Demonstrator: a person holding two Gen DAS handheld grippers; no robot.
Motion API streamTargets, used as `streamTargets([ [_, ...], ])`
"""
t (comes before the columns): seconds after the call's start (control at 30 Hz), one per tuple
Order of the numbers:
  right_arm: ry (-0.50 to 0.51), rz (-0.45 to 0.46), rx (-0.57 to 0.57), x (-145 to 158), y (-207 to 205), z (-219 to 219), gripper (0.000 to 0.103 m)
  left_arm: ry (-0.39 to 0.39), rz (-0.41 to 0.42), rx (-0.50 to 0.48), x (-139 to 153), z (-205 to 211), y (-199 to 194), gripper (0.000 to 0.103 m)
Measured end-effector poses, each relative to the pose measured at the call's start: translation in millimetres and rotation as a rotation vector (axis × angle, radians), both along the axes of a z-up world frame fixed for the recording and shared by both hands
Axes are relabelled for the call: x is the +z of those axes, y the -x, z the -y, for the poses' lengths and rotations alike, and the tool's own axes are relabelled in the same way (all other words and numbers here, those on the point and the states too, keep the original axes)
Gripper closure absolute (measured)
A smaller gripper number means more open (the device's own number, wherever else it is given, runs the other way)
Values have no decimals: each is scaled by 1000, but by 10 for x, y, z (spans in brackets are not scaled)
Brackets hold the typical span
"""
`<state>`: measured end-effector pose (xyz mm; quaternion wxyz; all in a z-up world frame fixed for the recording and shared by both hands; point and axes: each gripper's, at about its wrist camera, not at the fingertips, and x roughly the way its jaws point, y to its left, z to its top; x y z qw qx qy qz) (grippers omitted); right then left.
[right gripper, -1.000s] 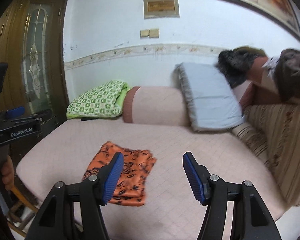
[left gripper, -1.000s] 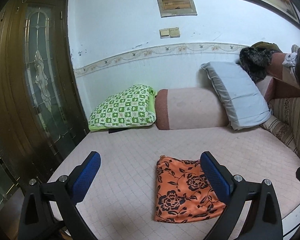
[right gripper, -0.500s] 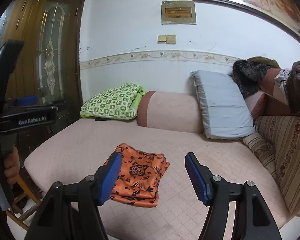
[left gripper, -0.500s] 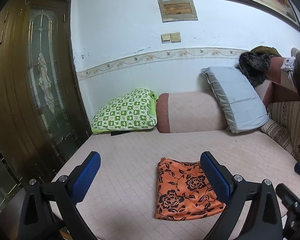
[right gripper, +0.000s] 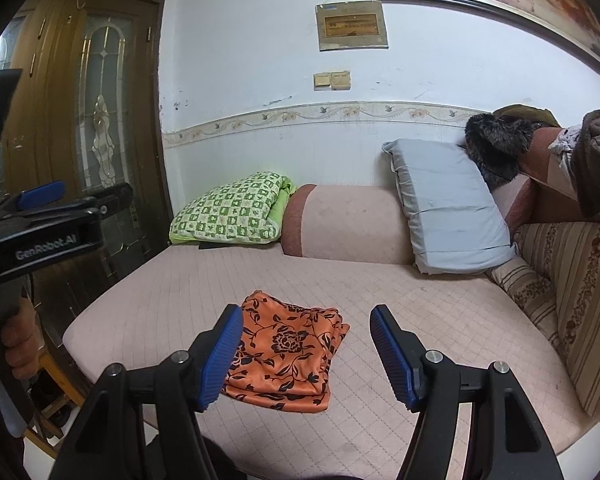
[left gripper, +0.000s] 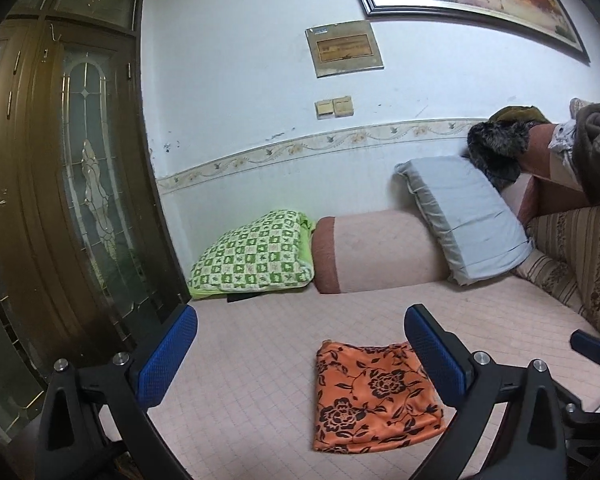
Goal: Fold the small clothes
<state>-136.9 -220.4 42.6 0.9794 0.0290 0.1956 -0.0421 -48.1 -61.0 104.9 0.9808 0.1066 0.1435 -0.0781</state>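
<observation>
An orange cloth with black flowers [left gripper: 374, 396] [right gripper: 286, 354] lies folded into a small rectangle near the front edge of the pink quilted bed [left gripper: 260, 344] [right gripper: 440, 320]. My left gripper [left gripper: 300, 348] hangs open above and in front of the bed, nothing between its blue pads; the cloth shows past its right finger. My right gripper [right gripper: 306, 350] is open too, held back from the cloth, which lies beyond its left finger. In the right wrist view the left gripper's body [right gripper: 40, 232] and the hand holding it [right gripper: 20, 344] show at the left.
A green checked pillow [left gripper: 256, 260], a pink bolster [left gripper: 376, 248] and a grey pillow [left gripper: 464, 216] lean on the back wall. A striped sofa back [right gripper: 572, 280] with piled clothes [left gripper: 596, 148] bounds the right. A wooden glass-paned door [left gripper: 72, 184] stands left.
Both grippers have drawn back and risen from the bed; the cloth sits lower and smaller in view. The right view swung so the cloth now sits nearer its centre. The cloth has not moved.
</observation>
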Motion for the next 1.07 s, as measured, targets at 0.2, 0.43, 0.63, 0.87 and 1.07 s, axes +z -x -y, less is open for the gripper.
streamTargets([
  [0.2,-45,-15,9,2,-87,8,34,7,-36,-19,42,-16,-57,0],
  [0.43,-66,-54,53,-44,-387,-113,34,17,-53,-5,35,-83,-206,0],
  [0.63,-83,-82,104,-109,-641,-236,34,17,-71,-9,9,-73,-355,0],
  [0.87,-89,-99,133,-177,-851,-331,34,23,-97,-22,-45,-47,-506,0],
  [1.07,-107,-132,128,-295,-1028,-310,34,35,-103,-36,-127,-12,-659,0],
])
